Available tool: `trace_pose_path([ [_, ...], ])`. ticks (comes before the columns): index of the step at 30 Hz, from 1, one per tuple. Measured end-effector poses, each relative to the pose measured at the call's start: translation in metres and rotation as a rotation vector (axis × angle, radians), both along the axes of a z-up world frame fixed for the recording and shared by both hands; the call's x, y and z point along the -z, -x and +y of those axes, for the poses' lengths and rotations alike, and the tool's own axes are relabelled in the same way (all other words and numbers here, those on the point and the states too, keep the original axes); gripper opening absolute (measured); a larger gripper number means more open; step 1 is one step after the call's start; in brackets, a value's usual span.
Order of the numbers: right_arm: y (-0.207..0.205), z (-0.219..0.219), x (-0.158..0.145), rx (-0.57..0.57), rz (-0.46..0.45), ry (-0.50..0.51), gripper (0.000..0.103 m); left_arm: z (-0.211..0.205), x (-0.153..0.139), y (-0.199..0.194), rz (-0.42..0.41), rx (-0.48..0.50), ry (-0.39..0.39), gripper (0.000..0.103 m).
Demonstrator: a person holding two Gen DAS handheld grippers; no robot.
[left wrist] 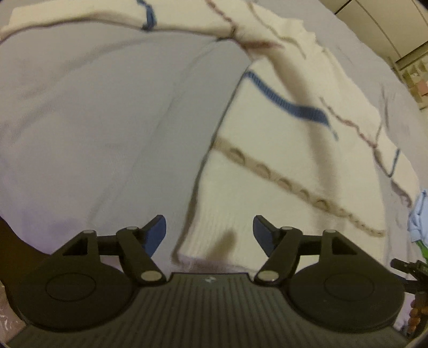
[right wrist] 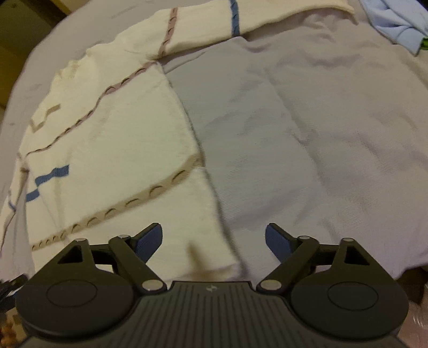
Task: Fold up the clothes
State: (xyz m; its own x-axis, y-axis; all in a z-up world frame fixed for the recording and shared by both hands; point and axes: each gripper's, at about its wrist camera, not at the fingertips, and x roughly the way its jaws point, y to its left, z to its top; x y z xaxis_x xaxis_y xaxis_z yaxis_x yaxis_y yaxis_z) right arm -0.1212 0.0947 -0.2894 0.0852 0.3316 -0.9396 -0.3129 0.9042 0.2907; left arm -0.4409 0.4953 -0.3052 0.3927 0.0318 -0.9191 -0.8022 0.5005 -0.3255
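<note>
Cream knit sweater (right wrist: 112, 139) with blue and taupe stripes lies flat on the grey sheet (right wrist: 307, 128) of the bed, one sleeve (right wrist: 214, 24) extended across the far side. Left tongs (left wrist: 209, 235) and right tongs (right wrist: 214, 241) are both released, empty, above the sweater's near hem. Light-blue garment (right wrist: 396, 21) lies far right.

Cream knit sweater (right wrist: 112, 133) with blue, mauve and beige cable stripes, lavender-grey bedsheet (right wrist: 307, 133), light blue garment (right wrist: 396, 24), black grippers' blue pads (left wrist: 156, 235)
</note>
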Motion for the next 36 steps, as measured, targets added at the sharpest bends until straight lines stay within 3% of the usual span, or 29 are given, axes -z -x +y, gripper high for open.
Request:
trace_pose_path([
  [3,-0.003,-0.013,0.019,-0.017,-0.001,-0.051,0.083,-0.013,0.016,-0.002,0.05,0.014,-0.032,0.067],
  [6,-0.004,-0.017,0.04,-0.016,0.05,-0.156,0.08,-0.018,0.02,0.002,0.041,-0.035,-0.052,0.064],
  [7,-0.002,-0.016,0.045,-0.022,0.067,-0.183,0.077,-0.018,0.02,0.003,0.031,-0.058,-0.048,0.057],
  [8,0.001,-0.013,0.049,-0.032,0.082,-0.203,0.076,-0.018,0.018,0.004,0.011,-0.066,-0.037,0.026],
  [9,0.004,-0.009,0.052,-0.051,0.093,-0.208,0.07,-0.019,0.012,0.002,0.0,-0.059,-0.04,0.007],
  [10,0.007,-0.004,0.054,-0.078,0.102,-0.202,0.045,-0.021,0.007,0.0,-0.01,-0.052,-0.042,0.007],
  [11,0.01,0.001,0.055,-0.105,0.111,-0.197,0.012,-0.027,-0.006,0.001,-0.04,-0.032,-0.072,0.006],
  [12,0.011,0.004,0.053,-0.122,0.111,-0.203,0.011,-0.032,-0.02,0.001,-0.07,-0.011,-0.101,0.006],
  [15,0.006,-0.003,0.028,-0.149,0.078,-0.296,0.009,-0.059,-0.083,0.026,-0.232,0.028,-0.207,0.006],
  [17,0.0,-0.017,0.018,-0.147,0.06,-0.315,0.009,-0.076,-0.101,0.045,-0.241,0.035,-0.256,0.006],
  [18,-0.002,-0.024,0.013,-0.145,0.051,-0.325,0.009,-0.081,-0.098,0.053,-0.219,0.031,-0.259,0.006],
  [21,-0.007,-0.043,0.008,-0.137,0.044,-0.326,0.008,-0.08,-0.042,0.06,-0.092,-0.033,-0.143,0.007],
  [23,-0.001,-0.045,0.035,-0.128,0.102,-0.233,0.008,-0.078,-0.003,0.046,0.027,-0.036,-0.11,0.007],
  [25,0.009,-0.036,0.039,-0.158,0.083,-0.142,0.008,-0.08,0.01,0.032,0.083,-0.025,-0.11,0.008],
  [27,0.018,-0.026,0.035,-0.193,0.039,-0.06,0.01,-0.084,0.001,0.032,0.093,-0.037,-0.133,0.014],
  [29,0.027,-0.015,0.032,-0.228,-0.005,0.023,0.027,-0.087,-0.011,0.04,0.104,-0.072,-0.15,0.021],
  [31,0.035,-0.006,0.028,-0.261,-0.053,0.079,0.039,-0.09,-0.025,0.053,0.103,-0.117,-0.164,0.02],
  [34,0.042,0.006,0.02,-0.3,-0.143,0.06,0.039,-0.095,-0.04,0.037,0.06,-0.069,-0.212,0.022],
  [36,0.046,0.014,0.014,-0.325,-0.203,0.048,0.039,-0.098,-0.04,0.019,0.045,-0.005,-0.239,0.029],
])
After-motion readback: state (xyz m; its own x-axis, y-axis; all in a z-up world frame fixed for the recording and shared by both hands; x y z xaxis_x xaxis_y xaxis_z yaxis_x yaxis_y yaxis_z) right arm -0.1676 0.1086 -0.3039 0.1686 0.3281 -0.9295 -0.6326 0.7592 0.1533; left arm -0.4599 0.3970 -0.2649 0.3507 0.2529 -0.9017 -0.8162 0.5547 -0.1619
